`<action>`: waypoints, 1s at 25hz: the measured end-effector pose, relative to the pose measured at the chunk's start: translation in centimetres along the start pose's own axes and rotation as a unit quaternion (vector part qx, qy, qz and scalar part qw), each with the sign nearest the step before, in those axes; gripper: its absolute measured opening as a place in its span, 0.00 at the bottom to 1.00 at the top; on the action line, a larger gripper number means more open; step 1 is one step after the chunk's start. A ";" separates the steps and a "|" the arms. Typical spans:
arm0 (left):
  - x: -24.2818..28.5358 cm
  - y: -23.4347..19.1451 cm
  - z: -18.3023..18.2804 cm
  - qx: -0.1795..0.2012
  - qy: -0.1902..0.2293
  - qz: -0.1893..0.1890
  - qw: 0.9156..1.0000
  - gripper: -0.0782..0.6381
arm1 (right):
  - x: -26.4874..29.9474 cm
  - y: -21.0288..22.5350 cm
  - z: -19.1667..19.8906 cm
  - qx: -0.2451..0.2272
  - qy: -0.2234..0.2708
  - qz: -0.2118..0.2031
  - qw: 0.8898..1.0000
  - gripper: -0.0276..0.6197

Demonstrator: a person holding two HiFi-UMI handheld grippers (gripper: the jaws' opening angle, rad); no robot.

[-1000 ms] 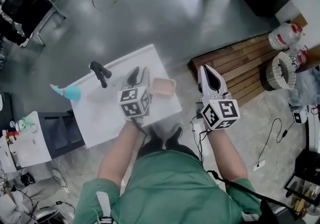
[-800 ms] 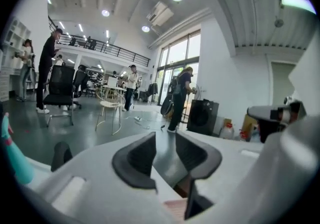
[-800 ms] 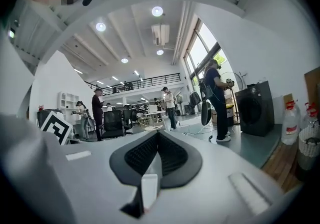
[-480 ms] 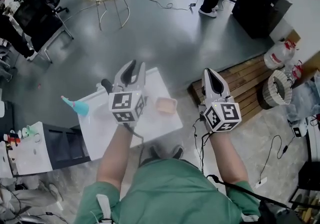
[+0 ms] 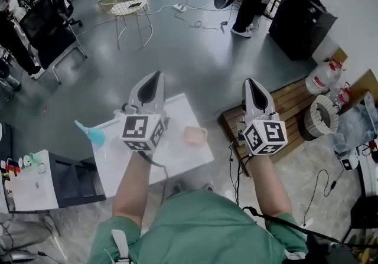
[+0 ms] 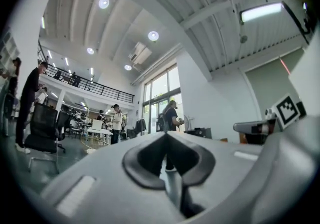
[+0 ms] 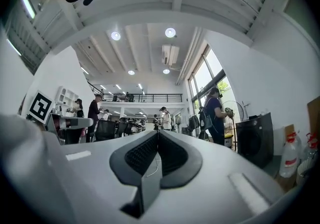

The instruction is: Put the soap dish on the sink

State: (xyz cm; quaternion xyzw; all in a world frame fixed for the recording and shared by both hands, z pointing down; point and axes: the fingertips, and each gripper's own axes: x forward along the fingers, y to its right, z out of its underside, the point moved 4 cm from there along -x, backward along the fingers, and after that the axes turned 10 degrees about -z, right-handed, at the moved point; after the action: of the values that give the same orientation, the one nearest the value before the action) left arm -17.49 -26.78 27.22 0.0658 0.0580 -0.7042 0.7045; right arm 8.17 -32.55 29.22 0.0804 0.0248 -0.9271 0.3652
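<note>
Both are lifted clear: left claw (image 5: 152, 77) just closed empty, right claw (image 5: 253, 84) shut, empty. The soap dish (image 5: 195, 135) rests free on the worktop (image 5: 177, 161); placement seemingly complete.

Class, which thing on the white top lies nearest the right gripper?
The pink soap dish, by the top's right edge, on the right gripper's side; the teal item sits at the left edge.

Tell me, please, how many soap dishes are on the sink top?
1: the pink soap dish near the sink top's right edge; the left gripper may hide more.
</note>
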 end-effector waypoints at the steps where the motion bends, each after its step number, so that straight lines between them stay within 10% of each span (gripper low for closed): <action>1: 0.0 -0.1 -0.1 -0.004 0.001 0.000 1.000 0.11 | 0.1 -0.2 -0.2 -0.003 0.001 -0.001 1.000 0.05; 25: 1.1 -0.8 1.5 -0.006 -0.013 -0.006 1.000 0.11 | 1.1 0.3 0.2 0.001 0.006 -0.006 1.000 0.05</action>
State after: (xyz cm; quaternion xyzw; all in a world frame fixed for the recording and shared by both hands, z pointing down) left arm -18.27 -28.10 28.45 0.0520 0.0533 -0.7091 0.7012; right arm 7.51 -33.55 29.26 0.0859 0.0267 -0.9287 0.3597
